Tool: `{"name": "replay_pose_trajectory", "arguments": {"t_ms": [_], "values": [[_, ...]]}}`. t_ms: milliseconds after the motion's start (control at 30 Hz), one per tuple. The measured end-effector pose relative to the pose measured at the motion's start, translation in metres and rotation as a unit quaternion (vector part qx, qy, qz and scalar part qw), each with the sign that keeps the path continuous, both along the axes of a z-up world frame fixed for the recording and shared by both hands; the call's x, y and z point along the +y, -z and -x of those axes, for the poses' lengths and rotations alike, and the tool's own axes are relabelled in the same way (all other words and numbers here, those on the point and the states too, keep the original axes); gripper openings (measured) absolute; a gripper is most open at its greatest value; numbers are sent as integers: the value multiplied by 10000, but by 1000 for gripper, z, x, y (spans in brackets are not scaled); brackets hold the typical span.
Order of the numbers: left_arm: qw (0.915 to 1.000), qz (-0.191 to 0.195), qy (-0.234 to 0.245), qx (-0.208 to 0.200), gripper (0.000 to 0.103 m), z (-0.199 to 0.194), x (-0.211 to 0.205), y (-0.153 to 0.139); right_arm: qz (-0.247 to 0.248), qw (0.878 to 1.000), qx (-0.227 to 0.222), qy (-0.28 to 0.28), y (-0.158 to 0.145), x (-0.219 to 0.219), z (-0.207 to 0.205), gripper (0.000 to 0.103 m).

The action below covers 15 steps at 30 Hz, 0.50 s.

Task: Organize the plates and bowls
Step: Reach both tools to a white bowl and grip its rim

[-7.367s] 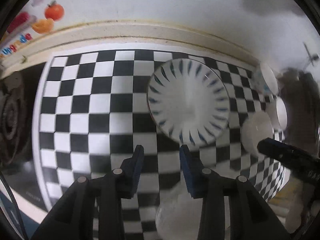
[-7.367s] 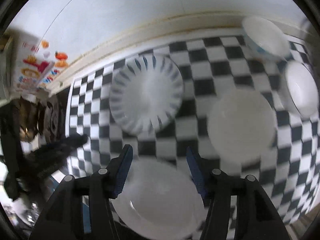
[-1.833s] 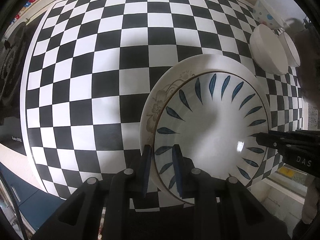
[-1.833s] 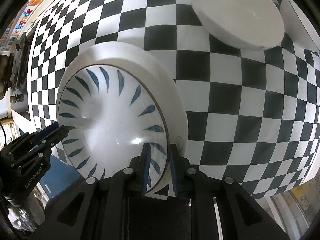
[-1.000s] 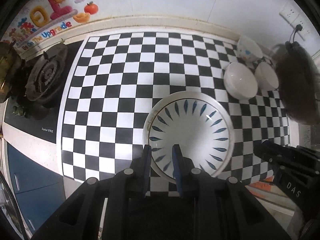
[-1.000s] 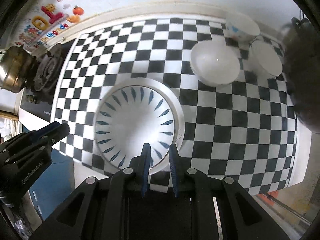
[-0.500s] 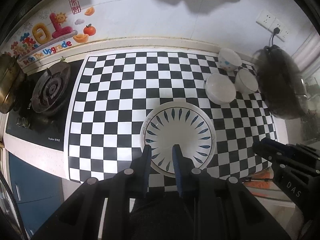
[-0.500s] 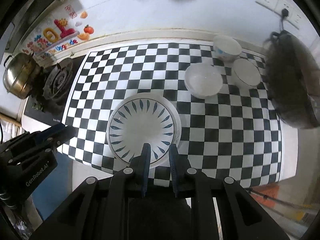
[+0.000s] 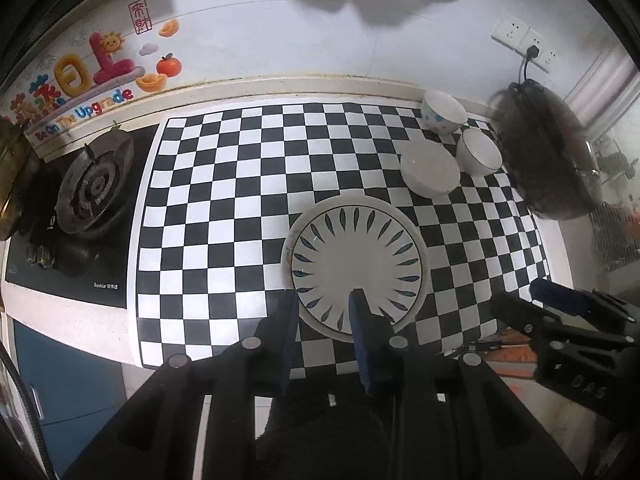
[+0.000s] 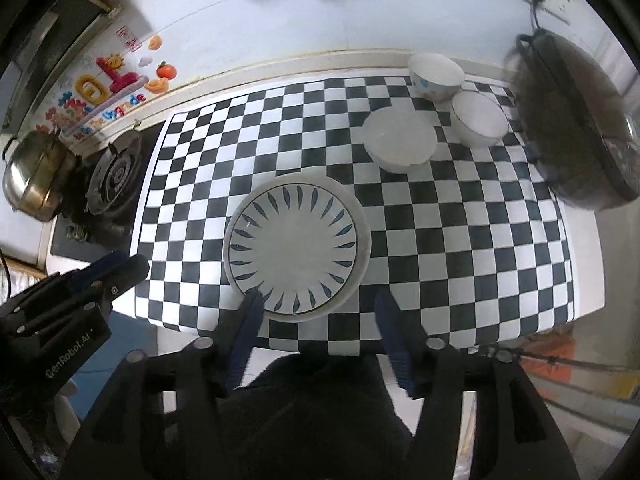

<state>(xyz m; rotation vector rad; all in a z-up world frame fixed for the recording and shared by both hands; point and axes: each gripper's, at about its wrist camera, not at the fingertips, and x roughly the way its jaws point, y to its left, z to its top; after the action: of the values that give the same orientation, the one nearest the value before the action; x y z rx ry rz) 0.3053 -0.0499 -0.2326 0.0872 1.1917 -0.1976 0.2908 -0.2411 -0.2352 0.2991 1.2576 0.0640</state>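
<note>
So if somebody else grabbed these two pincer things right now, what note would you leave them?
Left gripper: jaws opening, nothing between them, above the counter.
Right gripper: jaws opening, empty.
Blue-leaf plate sits stacked on a larger plate on the checkered mat.
Three bowls stand separately at the back right: wide white bowl, small white bowl, dotted bowl.
Done: plates stacked. Left: gather the bowls.

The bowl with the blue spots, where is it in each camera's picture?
Left wrist view: the spotted bowl sits upper right, by the back wall.
Right wrist view: the spotted bowl sits upper right, by the back wall.
Shared landmark: the blue-leaf plate in front of it.
</note>
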Motion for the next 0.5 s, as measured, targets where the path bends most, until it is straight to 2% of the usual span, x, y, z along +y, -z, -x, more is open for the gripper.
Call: {"name": "replay_pose_trajectory", "arguments": {"t_ms": [33,133,267,367,500], "values": [[10000,51,2,41,25,-2,-1,1,-83,9999,-46,92,1,-6,0,76],[9997,212,12,145,26,-15,-9,7,-280,9986,-260,359,4,-29,-5,82],[9995,282,62,118,26,-44,-33,16,-260,9955,-548,726,17,-74,-23,93],[9993,329,91,116,26,-72,-56,29,-353,9951,-397,833,38,-109,-49,95],[9985,405,76,363,26,-122,-90,56,-427,9962,30,756,76,-152,-97,95]]}}
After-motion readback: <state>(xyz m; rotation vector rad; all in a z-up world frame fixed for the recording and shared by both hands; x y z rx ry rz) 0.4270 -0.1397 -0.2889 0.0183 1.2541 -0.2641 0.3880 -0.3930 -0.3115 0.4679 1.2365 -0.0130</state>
